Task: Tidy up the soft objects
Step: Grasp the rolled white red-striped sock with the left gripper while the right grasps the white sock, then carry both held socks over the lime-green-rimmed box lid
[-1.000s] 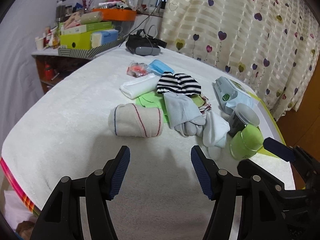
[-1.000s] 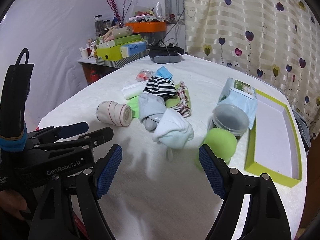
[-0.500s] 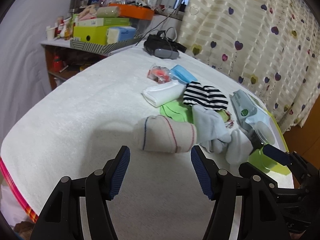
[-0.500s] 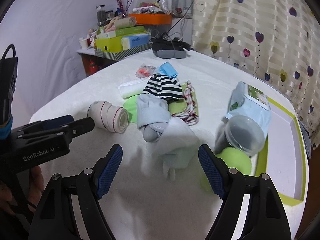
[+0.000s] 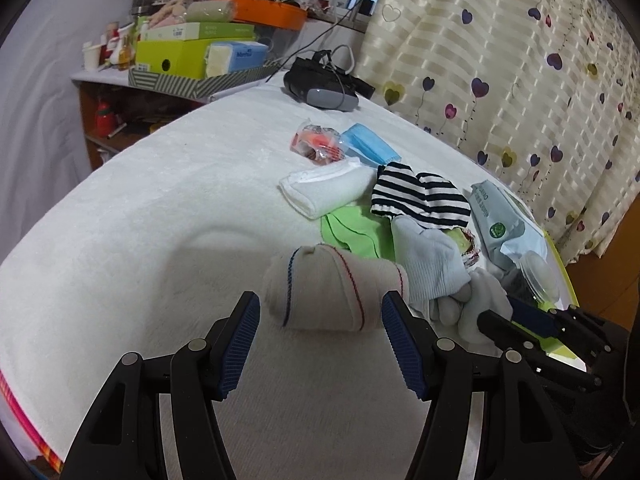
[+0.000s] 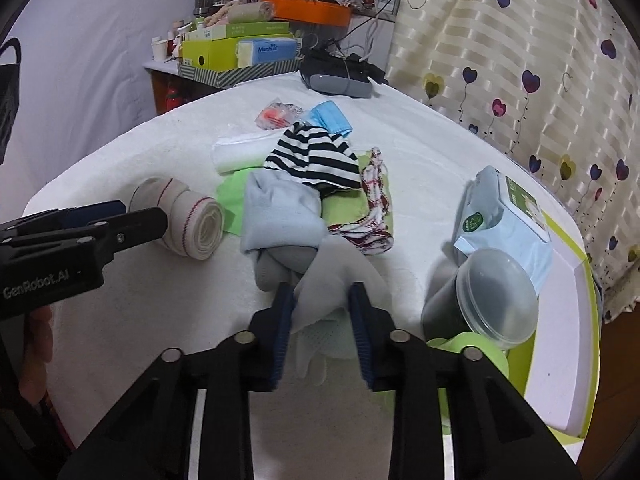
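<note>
- Socks first: the right gripper (image 6: 320, 300) is sitting low at frame centre, and its jaws have just been closing, now pinching the white sock (image 6: 332, 276) by a bunched fold at its near end.
- That white sock is lying at the near edge of the clothing pile, draped partly over the pale blue sock (image 6: 280, 216), long axis running roughly from the jaws up toward frame centre.
- Judging by how it crumples, it is looking light and limp, so a pinch on a thick fold should be holding; it may be dragging the blue sock along.
- Over on the left wrist view, the left gripper (image 5: 320, 320) is hanging spread wide, pads on either side of the rolled bandage (image 5: 332, 292) and clear of it.
- That roll is lying on its side at lower centre on the white bedcover (image 5: 160, 240), long axis running left to right across the frame, red and blue stripes ringing it.
- It is looking squashy but firm enough to be taken across its ends.
</note>
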Action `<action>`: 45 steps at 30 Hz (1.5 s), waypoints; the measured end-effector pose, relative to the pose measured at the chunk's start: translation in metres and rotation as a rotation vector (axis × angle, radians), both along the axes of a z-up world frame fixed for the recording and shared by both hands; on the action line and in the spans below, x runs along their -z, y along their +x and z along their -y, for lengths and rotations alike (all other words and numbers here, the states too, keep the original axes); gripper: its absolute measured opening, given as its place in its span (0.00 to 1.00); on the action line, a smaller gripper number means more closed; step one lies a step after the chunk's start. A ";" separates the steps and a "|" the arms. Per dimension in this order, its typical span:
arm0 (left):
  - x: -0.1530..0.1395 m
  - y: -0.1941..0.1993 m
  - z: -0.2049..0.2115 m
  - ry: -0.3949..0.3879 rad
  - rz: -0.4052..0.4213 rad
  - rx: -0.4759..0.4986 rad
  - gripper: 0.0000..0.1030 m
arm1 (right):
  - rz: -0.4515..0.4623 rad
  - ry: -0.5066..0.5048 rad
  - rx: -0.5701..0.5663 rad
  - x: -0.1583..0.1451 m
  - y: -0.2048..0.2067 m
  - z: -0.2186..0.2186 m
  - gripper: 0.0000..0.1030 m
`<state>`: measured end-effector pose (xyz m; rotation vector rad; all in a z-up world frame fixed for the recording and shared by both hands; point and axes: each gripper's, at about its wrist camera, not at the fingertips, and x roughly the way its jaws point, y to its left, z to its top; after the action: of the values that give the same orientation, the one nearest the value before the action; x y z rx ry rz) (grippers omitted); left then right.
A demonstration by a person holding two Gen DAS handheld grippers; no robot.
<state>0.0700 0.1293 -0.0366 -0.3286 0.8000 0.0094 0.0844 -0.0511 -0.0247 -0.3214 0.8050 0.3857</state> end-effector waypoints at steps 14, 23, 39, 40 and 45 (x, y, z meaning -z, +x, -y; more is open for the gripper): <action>0.003 0.021 0.005 0.006 -0.003 -0.006 0.69 | 0.016 0.102 -0.026 -0.017 -0.010 0.017 0.20; 0.008 0.017 -0.010 -0.148 -0.022 -0.082 0.69 | 0.029 0.127 -0.030 -0.022 -0.012 0.020 0.20; -0.005 0.021 0.001 -0.058 0.033 -0.083 0.42 | 0.055 0.154 -0.036 -0.031 -0.016 0.025 0.20; -0.008 0.018 0.003 -0.049 0.039 -0.081 0.39 | 0.059 0.158 -0.036 -0.032 -0.017 0.026 0.20; -0.025 0.000 0.015 0.025 0.088 -0.062 0.28 | 0.085 0.174 -0.045 -0.040 -0.027 0.028 0.20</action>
<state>0.0699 0.1138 -0.0115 -0.3278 0.7016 0.0625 0.0571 -0.0788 0.0157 -0.1923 0.6764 0.4785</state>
